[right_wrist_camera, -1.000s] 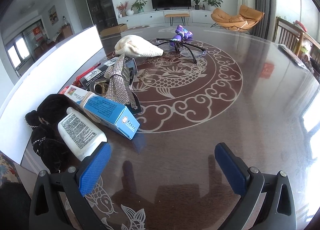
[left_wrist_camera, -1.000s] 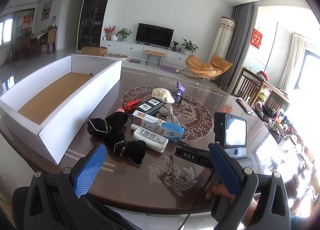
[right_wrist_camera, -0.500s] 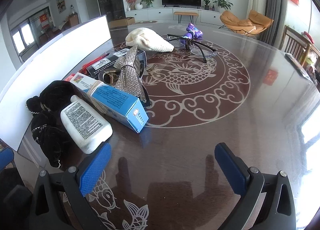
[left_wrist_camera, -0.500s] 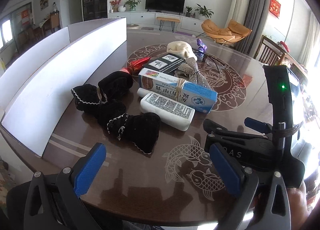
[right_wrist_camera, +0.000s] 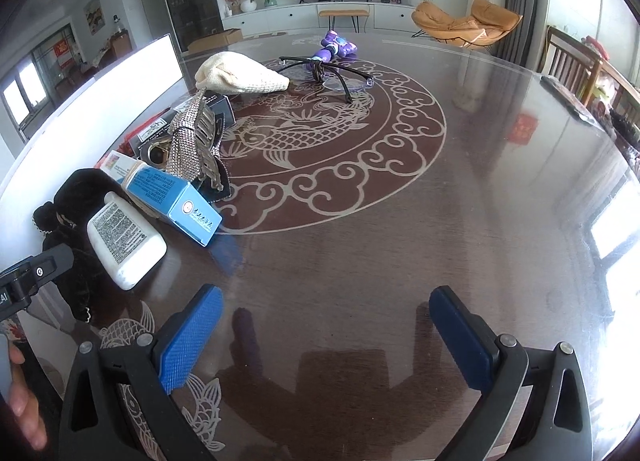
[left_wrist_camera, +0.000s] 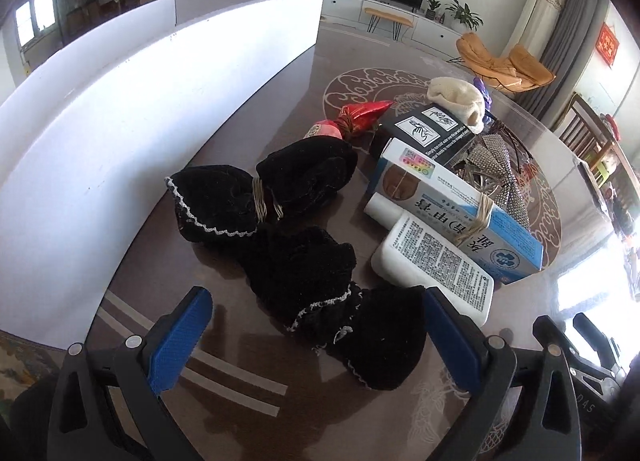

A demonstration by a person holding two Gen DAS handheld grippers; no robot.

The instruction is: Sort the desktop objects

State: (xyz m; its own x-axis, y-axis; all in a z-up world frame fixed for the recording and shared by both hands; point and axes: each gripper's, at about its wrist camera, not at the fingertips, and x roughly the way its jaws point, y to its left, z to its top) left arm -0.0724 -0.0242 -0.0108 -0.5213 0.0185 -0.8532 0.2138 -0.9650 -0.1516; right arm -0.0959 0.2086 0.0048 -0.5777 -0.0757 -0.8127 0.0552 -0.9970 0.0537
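Between blue pads of left hand-held gripper (left_wrist_camera: 314, 335): black velvet pouches (left_wrist_camera: 304, 245) on worktop (right_wrist_camera: 400, 229), jaws spread, nothing held. Right hand-held gripper (right_wrist_camera: 326, 335) released over bare wood. Risk: linked pouches drag white bottle (left_wrist_camera: 434, 263), blue carton (left_wrist_camera: 452, 207).

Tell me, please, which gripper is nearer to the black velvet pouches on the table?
Left. The left gripper is open with the black velvet pouches lying just ahead, between its fingers. The right gripper hovers open over bare tabletop, with the pouches off to its left.
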